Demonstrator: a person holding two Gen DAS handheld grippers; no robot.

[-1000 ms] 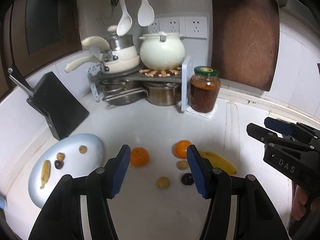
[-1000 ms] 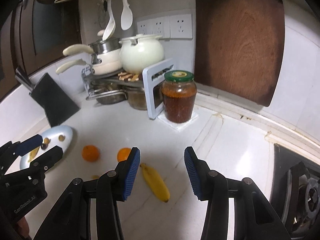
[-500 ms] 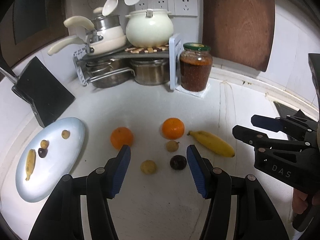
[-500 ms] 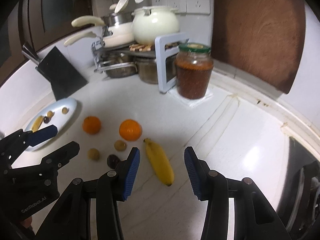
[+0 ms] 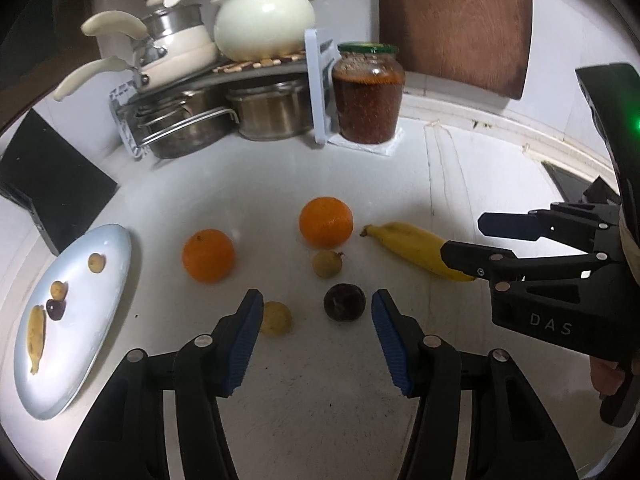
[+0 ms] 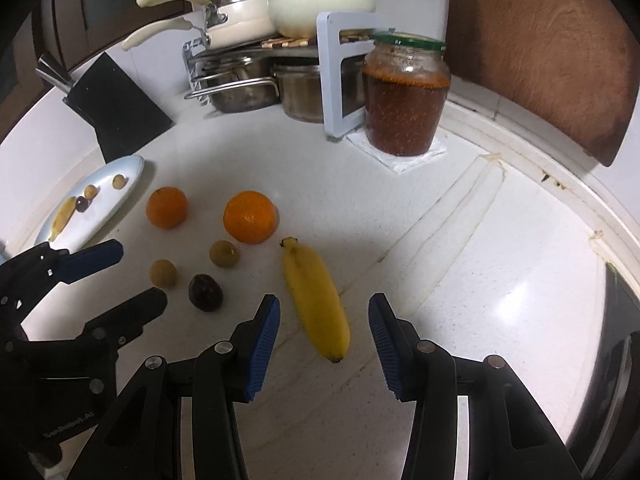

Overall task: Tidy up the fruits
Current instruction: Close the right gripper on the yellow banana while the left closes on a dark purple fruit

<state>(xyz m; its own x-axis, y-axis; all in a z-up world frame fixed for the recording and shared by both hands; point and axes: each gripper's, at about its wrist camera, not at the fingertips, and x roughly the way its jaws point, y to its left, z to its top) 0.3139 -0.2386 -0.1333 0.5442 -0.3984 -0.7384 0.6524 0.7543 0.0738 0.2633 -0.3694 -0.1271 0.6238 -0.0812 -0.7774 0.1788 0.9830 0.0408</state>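
Item 1: your left gripper [image 5: 317, 330]. Jaws part-spread and closing at this moment; nothing pinched. Between and just beyond the blue pads [image 5: 243, 340] lie a dark plum-like fruit [image 5: 344, 302] and, partly behind the left pad, a small yellowish round fruit [image 5: 276, 318]. No pad touches either.

Item 2: your right gripper [image 6: 323, 342]. Jaws part-spread, holding nothing. The banana [image 6: 316, 304] lies on the counter [image 6: 460, 280] in the gap ahead of the pads, tip towards you, stem away. Whether the pads touch it cannot be told; they appear clear of it.

Item 3: loose fruit on the counter. Two oranges, one to the left [image 5: 208, 255] and one further back [image 5: 326, 222], well apart. A second small yellowish fruit [image 5: 327, 264] sits just in front of the rear orange. The banana's stem end points at that orange.

Item 4: pale blue oval plate [image 5: 108, 320], far left of the counter. Contents: a small banana [image 5: 36, 338], a dark small fruit [image 5: 55, 309], and two small tan fruits [image 5: 59, 289] [image 5: 96, 262].

Item 5: glass jar [image 6: 406, 98], green lid, filled with a red-brown preserve, standing on a white mat at the back.

Item 6: corner rack [image 6: 256, 60]. Cream pots on top; steel pots beneath.
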